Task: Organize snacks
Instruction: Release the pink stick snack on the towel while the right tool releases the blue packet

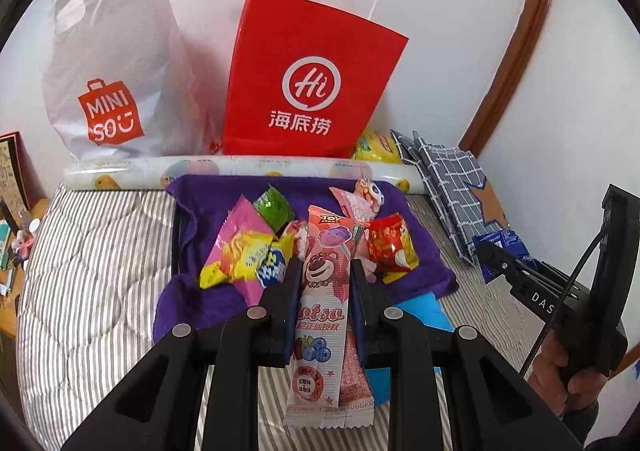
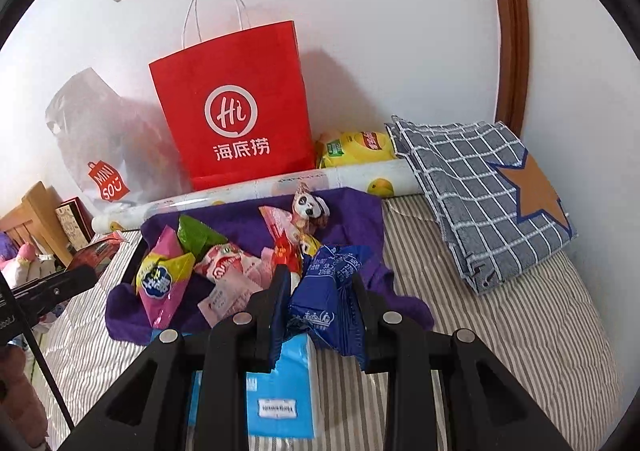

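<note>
The left gripper point(image 1: 326, 271) has its jaws drawn narrow & clamped on a long pink Lotso snack packet point(image 1: 320, 303), which runs lengthwise btwn the fingers w/ its lower end hanging toward the camera; a second pinkish wrapper seems pinched alongside it on the right, though it's hard to tell for sure. The right gripper point(image 2: 320, 283) is likewise narrow, jaws pressed on a crumpled dark blue snack packet point(image 2: 332, 303) held above the bed. Both grippers sit over a purple cloth point(image 1: 420, 251) spread on a grey-striped bed cover point(image 1: 100, 271), where the rest of the snacks lie in a loose heap: a pink-and-yellow packet point(image 1: 244, 251), a green packet point(image 1: 274, 207), a red packet point(image 1: 388, 243) & a small panda-print item point(image 2: 310, 207) near the far edge of the cloth. A light blue pack point(image 2: 280, 391) lies on the bed just below the right gripper. Behind the cloth a rolled printed sheet point(image 1: 240, 167) lies across the bed, & against the wall stand a red paper bag point(image 1: 304, 79) w/ white handles & a white Miniso plastic bag point(image 1: 112, 71) to its left. A yellow packet point(image 2: 356, 147) sits right of the red bag, next to a folded blue checked cloth point(image 2: 480, 187) w/ a brown star.
</note>
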Action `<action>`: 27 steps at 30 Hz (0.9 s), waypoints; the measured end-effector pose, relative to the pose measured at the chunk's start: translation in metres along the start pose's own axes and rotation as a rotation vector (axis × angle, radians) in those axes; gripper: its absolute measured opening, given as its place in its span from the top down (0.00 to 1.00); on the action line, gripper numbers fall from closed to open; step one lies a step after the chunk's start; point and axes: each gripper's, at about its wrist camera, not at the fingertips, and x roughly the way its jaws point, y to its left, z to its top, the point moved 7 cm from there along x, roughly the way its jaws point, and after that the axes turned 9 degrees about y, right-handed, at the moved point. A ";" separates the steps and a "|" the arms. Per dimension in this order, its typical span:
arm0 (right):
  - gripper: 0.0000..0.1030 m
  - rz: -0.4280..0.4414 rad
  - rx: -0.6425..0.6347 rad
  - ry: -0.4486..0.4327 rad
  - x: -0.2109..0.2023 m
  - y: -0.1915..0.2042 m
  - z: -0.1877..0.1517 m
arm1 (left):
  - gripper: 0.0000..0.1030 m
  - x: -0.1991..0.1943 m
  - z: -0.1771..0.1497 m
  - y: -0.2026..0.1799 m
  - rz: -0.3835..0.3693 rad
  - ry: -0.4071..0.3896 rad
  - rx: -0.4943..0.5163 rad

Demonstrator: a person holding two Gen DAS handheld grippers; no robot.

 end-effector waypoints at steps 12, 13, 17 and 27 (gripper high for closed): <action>0.75 0.013 -0.026 -0.002 0.021 0.011 0.027 | 0.78 0.004 0.038 0.017 0.017 -0.016 -0.008; 0.75 0.014 -0.030 -0.001 0.024 0.012 0.029 | 0.78 0.007 0.041 0.017 0.017 -0.014 -0.004; 0.75 0.012 -0.040 0.007 0.033 0.015 0.035 | 0.78 0.018 0.050 0.015 0.027 -0.006 0.007; 0.75 0.025 -0.058 0.050 0.064 0.021 0.034 | 0.78 0.052 0.063 0.021 0.041 0.033 -0.006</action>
